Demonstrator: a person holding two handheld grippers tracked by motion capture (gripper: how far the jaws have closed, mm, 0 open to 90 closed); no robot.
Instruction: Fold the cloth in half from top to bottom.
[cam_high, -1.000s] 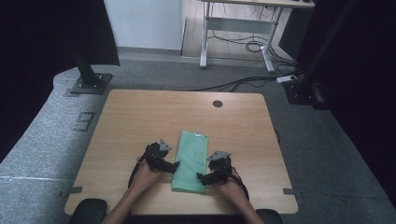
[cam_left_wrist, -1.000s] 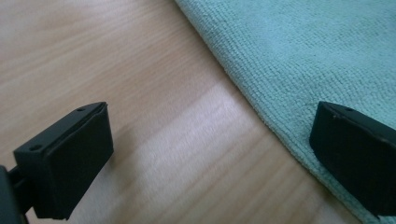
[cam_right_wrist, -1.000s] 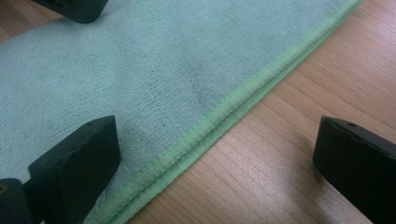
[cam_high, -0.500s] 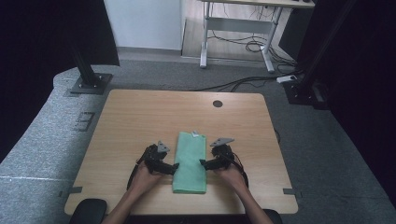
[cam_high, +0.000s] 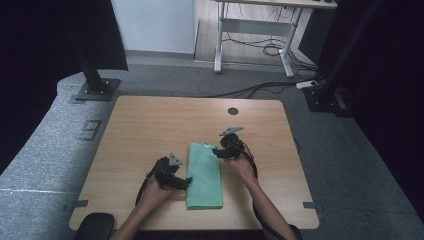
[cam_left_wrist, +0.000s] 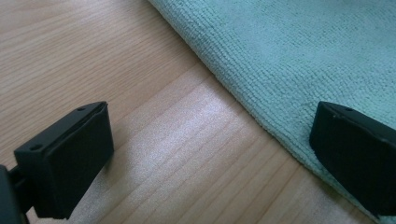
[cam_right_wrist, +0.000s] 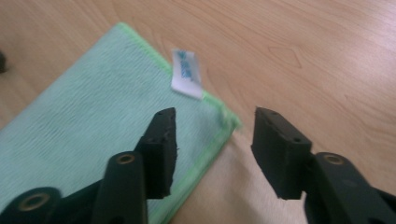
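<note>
Green cloth (cam_high: 205, 175) flat on table (cam_high: 150, 125), folded, grippers beside it

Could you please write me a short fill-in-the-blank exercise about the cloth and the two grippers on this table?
1. The folded cloth on the wooden table is ____ in colour.
2. A small white ____ sticks out at the cloth's far edge.
3. The right gripper is over the cloth's far ____.
4. The left gripper is wide ____.

Missing words: green; label; corner; open

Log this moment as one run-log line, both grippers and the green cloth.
cloth: folded, flat on table | left gripper: open at cloth's left edge | right gripper: closing, astride far right corner by tag, no grip
</note>
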